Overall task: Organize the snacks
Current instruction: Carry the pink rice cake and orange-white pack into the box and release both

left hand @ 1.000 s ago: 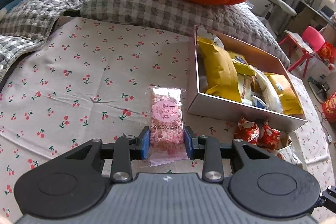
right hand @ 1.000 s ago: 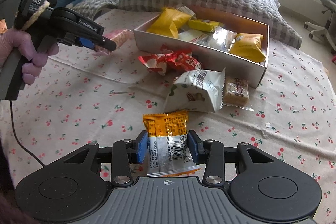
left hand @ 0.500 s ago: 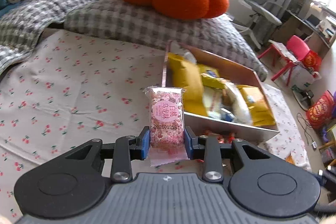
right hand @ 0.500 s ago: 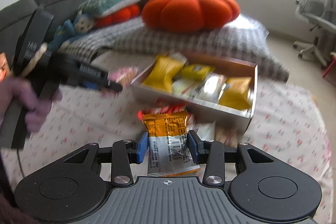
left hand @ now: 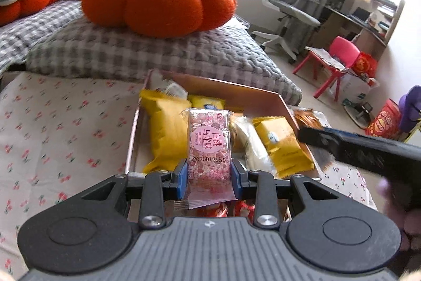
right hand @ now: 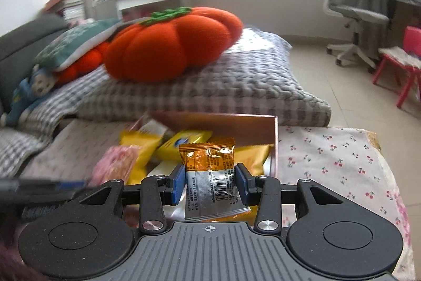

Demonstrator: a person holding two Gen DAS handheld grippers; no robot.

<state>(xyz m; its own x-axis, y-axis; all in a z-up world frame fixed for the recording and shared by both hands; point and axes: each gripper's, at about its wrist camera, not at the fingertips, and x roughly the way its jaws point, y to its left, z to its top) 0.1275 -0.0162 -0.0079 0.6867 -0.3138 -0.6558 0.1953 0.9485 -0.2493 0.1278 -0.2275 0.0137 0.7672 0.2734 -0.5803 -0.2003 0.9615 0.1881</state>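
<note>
Left wrist: the left tongs (left hand: 209, 177), clamping a pink flowered snack packet (left hand: 209, 149), have moved from the cherry-print cloth to above the open cardboard box (left hand: 236, 94). Right wrist: the right tongs (right hand: 209, 183), gripping an orange foil packet (right hand: 210, 173), arrived there too; both await release.

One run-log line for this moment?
left gripper: shut on pink snack packet | right gripper: shut on orange snack packet | both above snack box | not released
</note>
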